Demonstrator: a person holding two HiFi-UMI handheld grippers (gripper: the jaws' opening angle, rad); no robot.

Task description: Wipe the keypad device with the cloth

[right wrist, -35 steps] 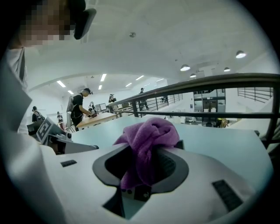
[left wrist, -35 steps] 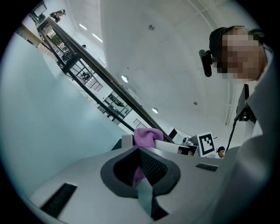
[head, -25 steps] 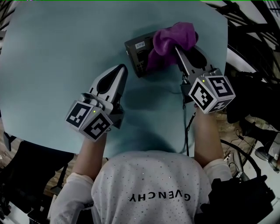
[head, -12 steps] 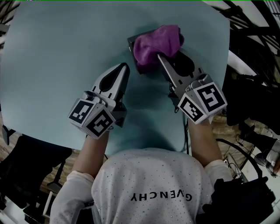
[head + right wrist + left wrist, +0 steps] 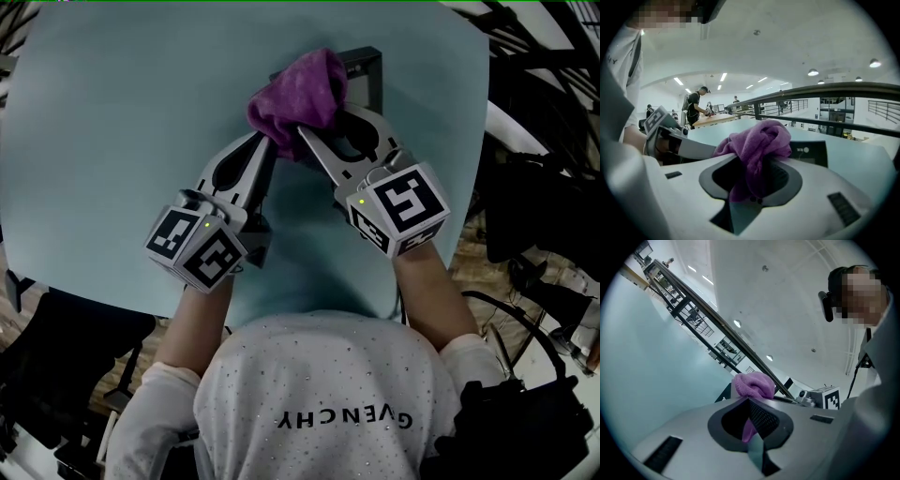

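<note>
The purple cloth [image 5: 298, 97] is bunched over the left part of the dark keypad device [image 5: 364, 67], which lies near the far edge of the pale blue table [image 5: 112, 112]. My right gripper [image 5: 302, 133] is shut on the cloth's lower end; in the right gripper view the cloth [image 5: 759, 140] fills the jaws, with the device [image 5: 809, 153] behind. My left gripper [image 5: 266, 142] is shut, and its tip touches the cloth's near left side. In the left gripper view the cloth [image 5: 752, 384] sits just past the closed tip [image 5: 746, 399].
A thin cable [image 5: 401, 298] hangs off the table's near right edge. Dark gear and cables [image 5: 534, 197] crowd the floor to the right. A black chair [image 5: 56, 347] stands below the table's near left corner.
My right gripper has swept the cloth left and toward me across the device, uncovering the device's right part and bringing the cloth against the left gripper's tip. The left gripper has barely moved.
</note>
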